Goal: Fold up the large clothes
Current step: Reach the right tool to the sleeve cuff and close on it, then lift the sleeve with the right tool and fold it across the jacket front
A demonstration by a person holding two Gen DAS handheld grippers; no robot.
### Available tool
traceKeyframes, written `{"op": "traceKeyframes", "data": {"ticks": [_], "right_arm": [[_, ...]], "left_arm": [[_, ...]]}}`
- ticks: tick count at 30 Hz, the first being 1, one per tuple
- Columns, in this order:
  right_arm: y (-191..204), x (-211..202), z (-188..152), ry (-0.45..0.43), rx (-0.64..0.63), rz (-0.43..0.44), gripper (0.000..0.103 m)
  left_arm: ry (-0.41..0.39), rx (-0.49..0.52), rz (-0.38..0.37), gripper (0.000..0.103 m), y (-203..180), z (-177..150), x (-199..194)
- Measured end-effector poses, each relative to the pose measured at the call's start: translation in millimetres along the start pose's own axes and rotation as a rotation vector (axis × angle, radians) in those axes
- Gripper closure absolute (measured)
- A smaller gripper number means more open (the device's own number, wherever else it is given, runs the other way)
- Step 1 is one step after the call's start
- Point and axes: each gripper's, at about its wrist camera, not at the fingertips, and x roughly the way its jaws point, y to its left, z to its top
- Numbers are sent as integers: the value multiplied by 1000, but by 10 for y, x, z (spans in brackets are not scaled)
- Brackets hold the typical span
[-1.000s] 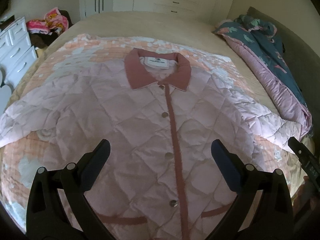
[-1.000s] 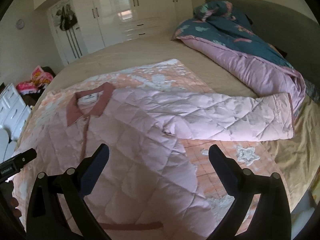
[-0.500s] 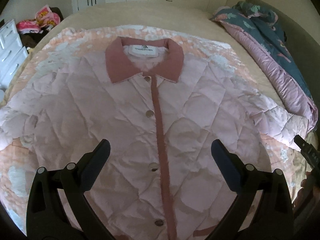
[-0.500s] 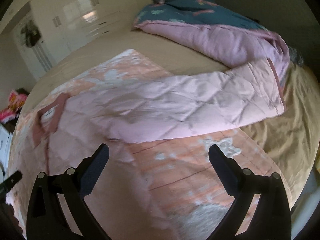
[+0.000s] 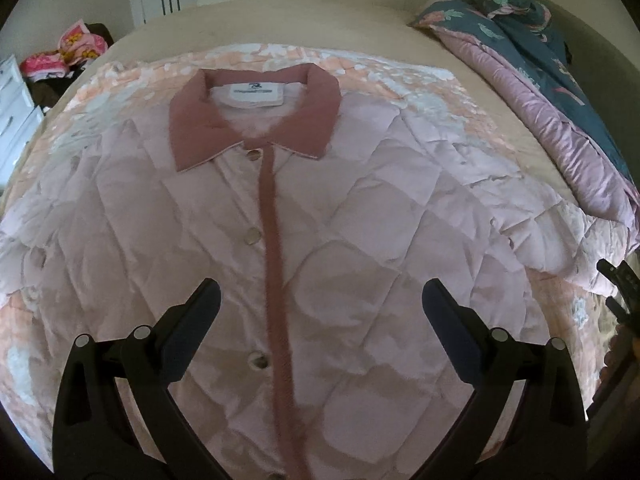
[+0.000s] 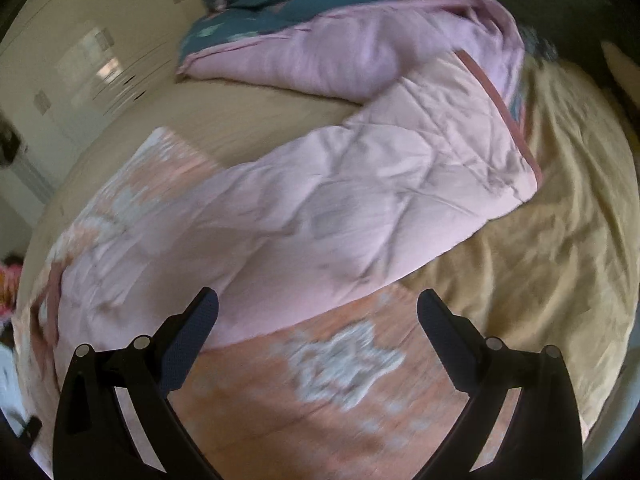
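A pale pink quilted jacket [image 5: 360,240] with a dusty-rose collar [image 5: 256,120] and button placket lies flat, front up, on an orange patterned blanket [image 5: 400,68] on the bed. My left gripper [image 5: 320,312] is open and empty, hovering over the jacket's chest. In the right wrist view the jacket's right sleeve [image 6: 360,192] stretches out to its rose-trimmed cuff [image 6: 508,112]. My right gripper [image 6: 316,316] is open and empty above the blanket [image 6: 360,400], just below the sleeve.
A rolled pink and teal duvet [image 5: 560,100] [image 6: 320,52] lies along the bed's right side, against the sleeve cuff. White wardrobes stand behind the bed. A white dresser [image 5: 12,120] and a pile of bright clothes [image 5: 64,52] are at left. The tan sheet [image 6: 560,240] is bare at right.
My left gripper has moved forward up the jacket toward the collar. My right gripper has swung right, from the jacket's body to the outstretched sleeve and cuff. Both stay open.
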Motion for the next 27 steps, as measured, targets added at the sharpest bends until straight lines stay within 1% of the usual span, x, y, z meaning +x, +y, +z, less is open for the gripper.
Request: {"op": "traceKeyframes", "data": {"ticks": [3, 7, 10, 12, 14, 16, 17, 19, 21, 24, 25, 27], "right_arm": [[-289, 185, 115, 21, 115, 10, 4], [-591, 408, 235, 51, 238, -13, 4], [-753, 530, 327, 40, 288, 7, 4], [-841, 578, 383, 16, 321, 28, 4], [-905, 566, 414, -5, 343, 39, 11], [-979, 558, 454, -21, 365, 33, 38], [-1017, 564, 460, -22, 378, 39, 42], [-1104, 534, 486, -36, 403, 74, 64], [-1049, 459, 516, -61, 377, 113, 75], [-923, 227, 580, -116, 324, 180, 82], [-819, 94, 621, -145, 287, 213, 84], [-659, -100, 665, -182, 237, 244, 85]], "left_arm": [[-1, 5, 6, 8, -53, 40, 29], [-3, 5, 17, 8, -96, 100, 53], [-7, 15, 35, 8, -110, 144, 63], [-2, 17, 45, 8, -94, 163, 70], [10, 11, 51, 8, -56, 175, 75], [20, 11, 58, 8, -17, 193, 77], [21, 13, 65, 8, 5, 205, 71], [16, 14, 81, 8, 61, 240, 40], [8, 11, 96, 8, 117, 275, -2], [-2, 6, 108, 8, 215, 340, -92], [-8, 4, 115, 8, 259, 379, -132], [-15, -2, 123, 8, 320, 428, -198]]}}
